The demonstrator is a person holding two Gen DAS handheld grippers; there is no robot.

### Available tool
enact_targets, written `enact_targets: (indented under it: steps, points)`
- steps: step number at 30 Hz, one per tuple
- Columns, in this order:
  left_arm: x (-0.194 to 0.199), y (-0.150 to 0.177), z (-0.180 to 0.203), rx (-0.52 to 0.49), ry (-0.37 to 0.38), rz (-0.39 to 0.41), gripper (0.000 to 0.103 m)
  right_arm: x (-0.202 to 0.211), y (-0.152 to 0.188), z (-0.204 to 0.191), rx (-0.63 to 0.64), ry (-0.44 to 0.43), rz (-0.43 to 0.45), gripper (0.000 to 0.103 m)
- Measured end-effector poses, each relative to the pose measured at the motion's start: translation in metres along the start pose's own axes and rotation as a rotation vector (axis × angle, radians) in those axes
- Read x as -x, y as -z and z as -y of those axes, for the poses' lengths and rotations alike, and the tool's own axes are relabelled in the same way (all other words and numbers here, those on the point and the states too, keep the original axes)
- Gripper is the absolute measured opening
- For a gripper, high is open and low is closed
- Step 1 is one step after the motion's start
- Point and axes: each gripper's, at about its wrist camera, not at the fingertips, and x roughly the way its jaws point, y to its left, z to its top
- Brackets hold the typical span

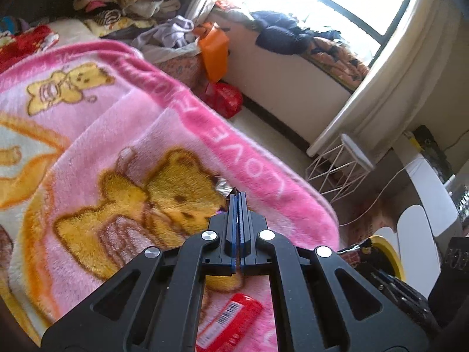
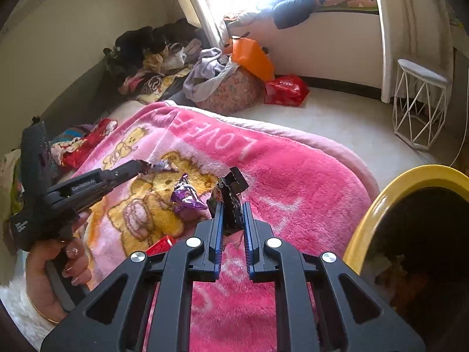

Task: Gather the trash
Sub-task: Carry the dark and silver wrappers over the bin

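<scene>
Pink bear blanket (image 2: 293,176) across bed. Right gripper (image 2: 231,214) clamped on dark wrapper (image 2: 231,193); left gripper (image 2: 146,167) pinching silvery wrapper (image 2: 159,165) at 10 o'clock. Yellow-rimmed bin (image 2: 378,205) at 3 o'clock.

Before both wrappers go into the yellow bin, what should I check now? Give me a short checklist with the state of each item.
1. Right gripper shut on the dark wrapper: ok.
2. Left gripper shut on the silver wrapper: ok.
3. Yellow bin close beside the right gripper, mouth open: ok.
4. Room left inside the bin: cannot tell.
5. Blanket free of trash: not ok; the purple wrapper and red packet remain.
</scene>
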Motion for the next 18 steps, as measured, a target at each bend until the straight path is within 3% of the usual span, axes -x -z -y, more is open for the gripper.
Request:
enact_targets:
  steps: [18]
  points:
    - [0.047,0.006,0.074,-0.117,0.137,0.043,0.000,0.066,0.000,0.022,-0.042,0.024,0.116,0.012]
